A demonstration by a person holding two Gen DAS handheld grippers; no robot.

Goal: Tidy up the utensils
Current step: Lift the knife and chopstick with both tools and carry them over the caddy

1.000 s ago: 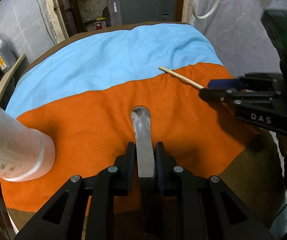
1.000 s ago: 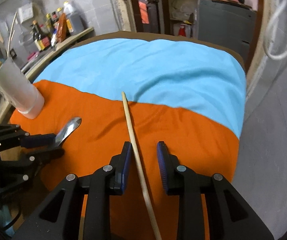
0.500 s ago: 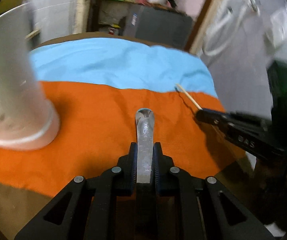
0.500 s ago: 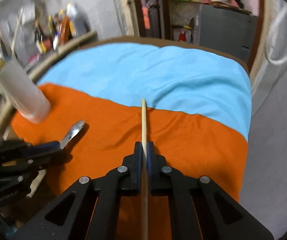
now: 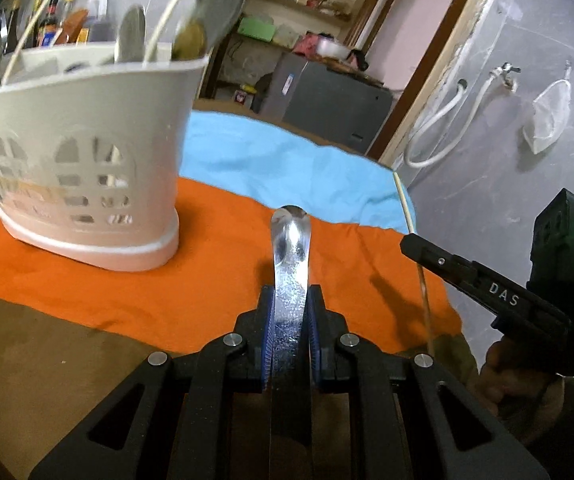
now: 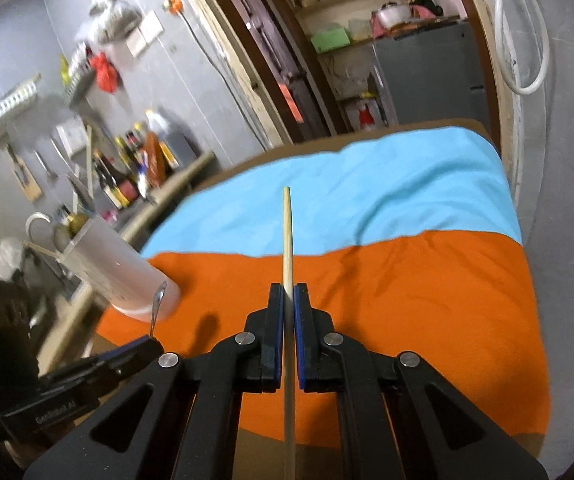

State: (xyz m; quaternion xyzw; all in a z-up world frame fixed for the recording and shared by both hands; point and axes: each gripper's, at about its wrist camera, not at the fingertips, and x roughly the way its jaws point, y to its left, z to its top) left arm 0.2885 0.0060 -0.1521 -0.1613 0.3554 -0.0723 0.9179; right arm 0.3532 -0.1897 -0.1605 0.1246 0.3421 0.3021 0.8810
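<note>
My left gripper (image 5: 290,300) is shut on a metal spoon handle (image 5: 290,248) and holds it lifted above the orange cloth (image 5: 215,280). The white utensil holder (image 5: 83,160) stands just left of it, with spoons and chopsticks sticking out. My right gripper (image 6: 287,300) is shut on a wooden chopstick (image 6: 286,232), raised above the cloth and pointing forward. In the right wrist view the holder (image 6: 123,276) is at the left, with the left gripper (image 6: 135,350) and spoon (image 6: 157,304) in front of it. The right gripper (image 5: 419,246) shows at the right of the left wrist view.
A blue cloth (image 6: 367,192) covers the far half of the table. A shelf with bottles (image 6: 135,168) is behind the holder. A grey cabinet (image 5: 327,108) stands beyond the table. A wall with hoses (image 5: 447,128) is at the right.
Both grippers have lifted their utensils off the cloth. The right gripper closed on the chopstick. The left gripper has moved closer to the holder.
</note>
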